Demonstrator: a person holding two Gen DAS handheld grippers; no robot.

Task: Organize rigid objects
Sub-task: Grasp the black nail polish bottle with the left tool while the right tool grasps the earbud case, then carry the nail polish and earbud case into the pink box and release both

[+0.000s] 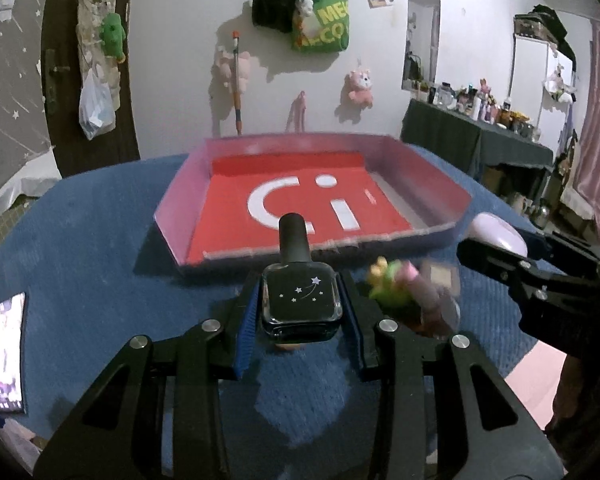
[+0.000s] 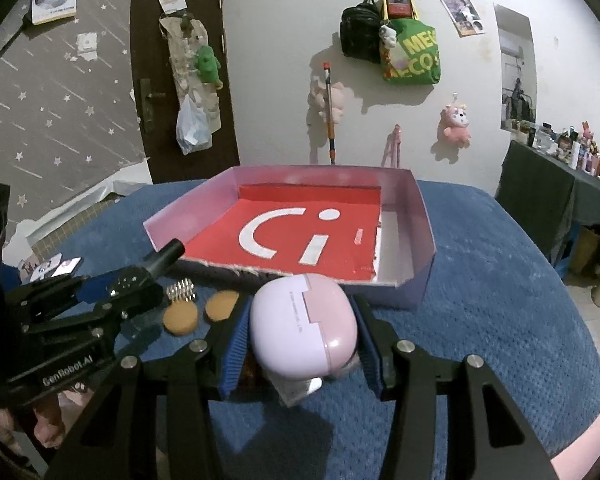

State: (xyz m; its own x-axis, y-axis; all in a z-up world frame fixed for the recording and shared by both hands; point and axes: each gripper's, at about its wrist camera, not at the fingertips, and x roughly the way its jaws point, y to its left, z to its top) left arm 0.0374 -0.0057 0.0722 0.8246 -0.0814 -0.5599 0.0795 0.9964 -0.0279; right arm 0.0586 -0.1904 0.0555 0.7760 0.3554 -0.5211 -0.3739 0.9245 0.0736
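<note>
Nail polish (image 1: 300,298), a dark square bottle with a black cap and small white stars on its face, sits clamped between the blue pads of the left hand-held gripper (image 1: 300,312), held above the blue cloth (image 1: 100,220) that covers the table. Just right of it, in the left wrist view, lies a blurred small toy in green, yellow and pink (image 1: 400,284). The right hand-held gripper (image 2: 302,336) grips a rounded lilac and pink case (image 2: 304,324) between its own blue pads, likewise above the cloth. Left of that case, in the right wrist view, two round tan sponge pads (image 2: 180,314) lie side by side on the cloth, with a small bristled brush (image 2: 182,290) just behind them. Beyond both grippers stands a shallow pink-walled box (image 2: 408,208) with a red floor bearing white letters; nothing lies inside it. At the far edge of the room, plush toys and a green bag (image 2: 414,56) hang on the white wall.
</note>
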